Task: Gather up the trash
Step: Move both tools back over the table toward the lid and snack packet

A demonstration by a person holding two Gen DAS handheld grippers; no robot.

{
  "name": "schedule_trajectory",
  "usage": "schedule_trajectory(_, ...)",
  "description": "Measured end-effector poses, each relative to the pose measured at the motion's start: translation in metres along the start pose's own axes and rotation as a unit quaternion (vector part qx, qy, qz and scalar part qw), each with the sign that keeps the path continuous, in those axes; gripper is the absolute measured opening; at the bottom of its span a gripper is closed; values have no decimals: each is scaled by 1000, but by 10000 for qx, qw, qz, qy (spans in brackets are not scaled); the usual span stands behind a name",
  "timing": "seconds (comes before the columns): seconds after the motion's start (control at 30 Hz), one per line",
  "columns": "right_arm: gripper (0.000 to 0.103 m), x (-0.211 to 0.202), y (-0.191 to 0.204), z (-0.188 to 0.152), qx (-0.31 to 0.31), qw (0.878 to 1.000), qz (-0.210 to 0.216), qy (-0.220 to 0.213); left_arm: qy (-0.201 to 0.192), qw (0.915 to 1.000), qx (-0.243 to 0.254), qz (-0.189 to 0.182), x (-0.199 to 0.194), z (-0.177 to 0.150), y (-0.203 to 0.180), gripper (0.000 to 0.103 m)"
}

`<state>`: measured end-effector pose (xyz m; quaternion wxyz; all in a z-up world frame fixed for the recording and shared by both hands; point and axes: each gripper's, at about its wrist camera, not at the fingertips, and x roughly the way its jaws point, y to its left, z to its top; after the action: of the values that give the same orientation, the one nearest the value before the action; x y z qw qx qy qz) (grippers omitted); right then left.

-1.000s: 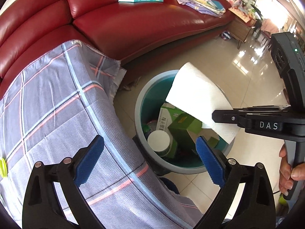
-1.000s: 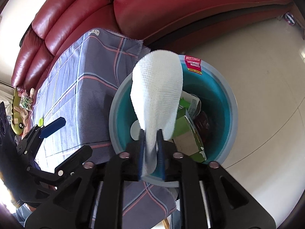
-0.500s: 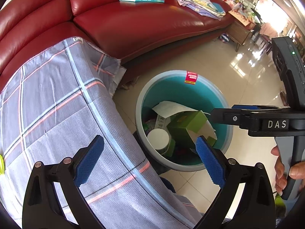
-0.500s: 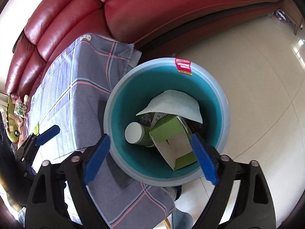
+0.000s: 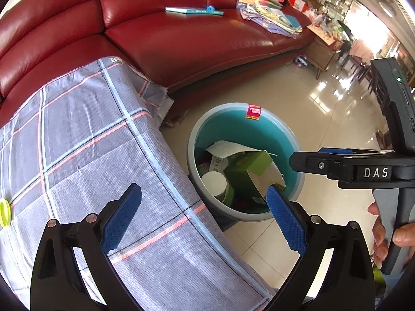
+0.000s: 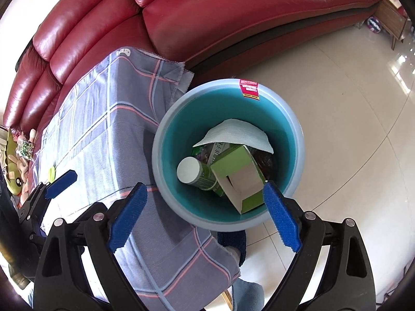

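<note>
A round teal trash bin (image 6: 166, 140) (image 5: 275, 134) stands on the floor by the table's corner. Inside lie a white paper towel (image 6: 236, 136) (image 5: 225, 149), a green carton (image 6: 238, 178) (image 5: 246, 173) and a white-capped cup (image 6: 189, 169) (image 5: 214, 182). My right gripper (image 6: 205, 194) is open and empty, above the bin's near rim; it also shows from the side in the left wrist view (image 5: 334, 155). My left gripper (image 5: 203, 198) is open and empty, over the table's edge beside the bin; one of its fingers (image 6: 61, 180) shows in the right wrist view.
A checked grey cloth (image 5: 77, 142) (image 6: 109, 129) covers the table, with a small yellow-green lid (image 5: 4, 212) (image 6: 52, 173) on it. A red leather sofa (image 5: 181, 33) (image 6: 207, 20) runs behind, holding a book (image 5: 194, 11) and folded cloths (image 5: 269, 15). Tiled floor (image 6: 350, 129) lies to the right.
My right gripper opened and let go of the paper towel, which dropped into the bin. Both grippers have drawn back slightly.
</note>
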<state>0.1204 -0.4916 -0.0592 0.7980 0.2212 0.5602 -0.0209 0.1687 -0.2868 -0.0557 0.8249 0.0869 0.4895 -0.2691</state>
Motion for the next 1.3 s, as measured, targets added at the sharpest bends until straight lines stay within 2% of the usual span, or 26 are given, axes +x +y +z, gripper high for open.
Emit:
schedule_trajectory(0.17,87,-15,22,-10,-136,9998,20,-131,-182,9998,-88,17,-24,-9,10,97)
schedule_trajectory(0.23,91,-19,32,-14,-206,9996,36,-163,-260,9996,-117,56,-35,-15,15,99)
schedule_trajectory(0.4,92,-20,69,-24,-492,9986,107,-136,-429,9986,-265,171,-60,-32,38,99)
schedule_trajectory(0.63,92,-10,135,-36,-949,9952,240,-56,-549,9954,-744,261,-87,-63,88,99)
schedule_trajectory(0.83,92,15,194,-52,-1321,9905,331,206,-524,9912,-1119,484,-110,-101,140,99)
schedule_trajectory(1.07,92,45,275,-64,-1901,9800,353,468,-578,9794,-1633,1040,-141,-147,220,99)
schedule_trajectory(1.3,92,81,357,-60,-2442,9663,519,624,-452,9582,-2170,1808,-159,-192,320,99)
